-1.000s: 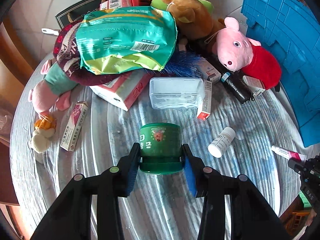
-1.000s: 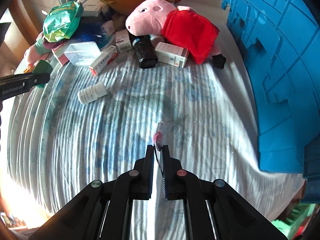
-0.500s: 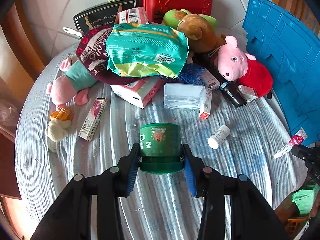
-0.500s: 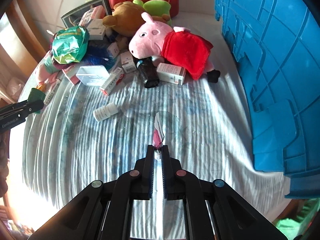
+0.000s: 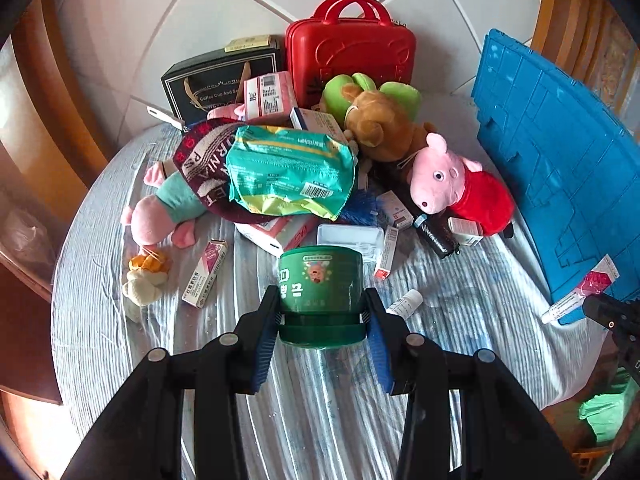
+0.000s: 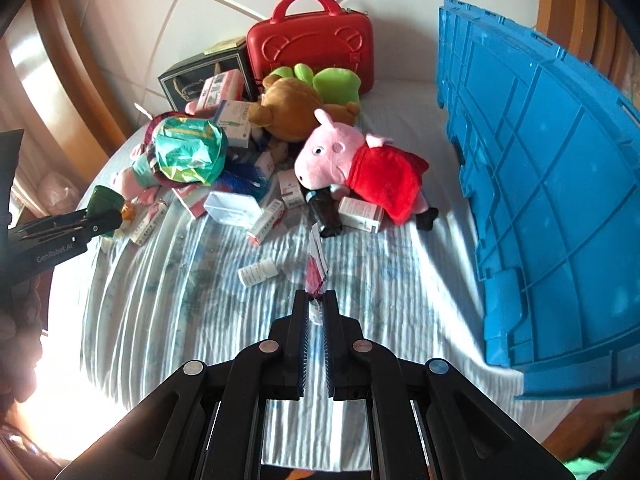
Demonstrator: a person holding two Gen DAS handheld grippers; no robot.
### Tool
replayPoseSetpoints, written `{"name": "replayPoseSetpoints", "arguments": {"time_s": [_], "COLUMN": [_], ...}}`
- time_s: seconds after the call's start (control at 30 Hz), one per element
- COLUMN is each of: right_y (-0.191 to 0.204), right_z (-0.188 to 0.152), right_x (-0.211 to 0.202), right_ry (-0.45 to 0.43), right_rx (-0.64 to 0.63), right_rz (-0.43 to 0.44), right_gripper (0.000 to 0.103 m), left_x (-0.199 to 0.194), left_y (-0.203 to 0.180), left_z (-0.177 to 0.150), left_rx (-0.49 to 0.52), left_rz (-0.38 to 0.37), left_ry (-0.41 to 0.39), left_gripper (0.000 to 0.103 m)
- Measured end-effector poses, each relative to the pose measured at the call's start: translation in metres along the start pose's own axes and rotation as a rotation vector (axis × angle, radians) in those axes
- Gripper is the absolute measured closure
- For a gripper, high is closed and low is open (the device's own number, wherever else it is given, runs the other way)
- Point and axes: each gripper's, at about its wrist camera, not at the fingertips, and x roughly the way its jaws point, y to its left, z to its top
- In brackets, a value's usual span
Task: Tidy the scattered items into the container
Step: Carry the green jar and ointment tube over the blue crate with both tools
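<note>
My left gripper is shut on a green jar and holds it above the striped cloth. It shows at the left of the right wrist view. My right gripper is shut on a small pink and white tube, lifted above the table; the tube also shows at the right of the left wrist view. The blue crate stands at the table's right side, its ribbed outer wall facing me. Its inside is hidden.
A pile at the back holds a Peppa Pig plush, a brown bear, a green snack bag, a red case, a black gift box and several medicine boxes. A white bottle lies on the cloth.
Both grippers have risen and pulled back with their loads. The jar and the tube have come up off the cloth, and more of the pile and the crate shows.
</note>
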Motion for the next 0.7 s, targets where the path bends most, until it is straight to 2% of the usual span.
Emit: {"name": "replayPoseSetpoints", "arguments": {"time_s": [0.33,0.7], "right_y": [-0.011,-0.070], "right_z": [0.039,0.079], "right_x": [-0.078,-0.157], "right_ry": [-0.158,-0.293], "right_rx": [-0.080,-0.128], "right_rz": [0.057,0.152], "right_gripper": [0.096,0.097], "left_x": [-0.062,-0.112], "left_y": [-0.043,-0.126], "left_z": [0.040,0.085], "left_rx": [-0.010,-0.011], "left_rz": [0.059,0.042], "left_ry": [-0.086,-0.180], "left_gripper": [0.063,0.063]}}
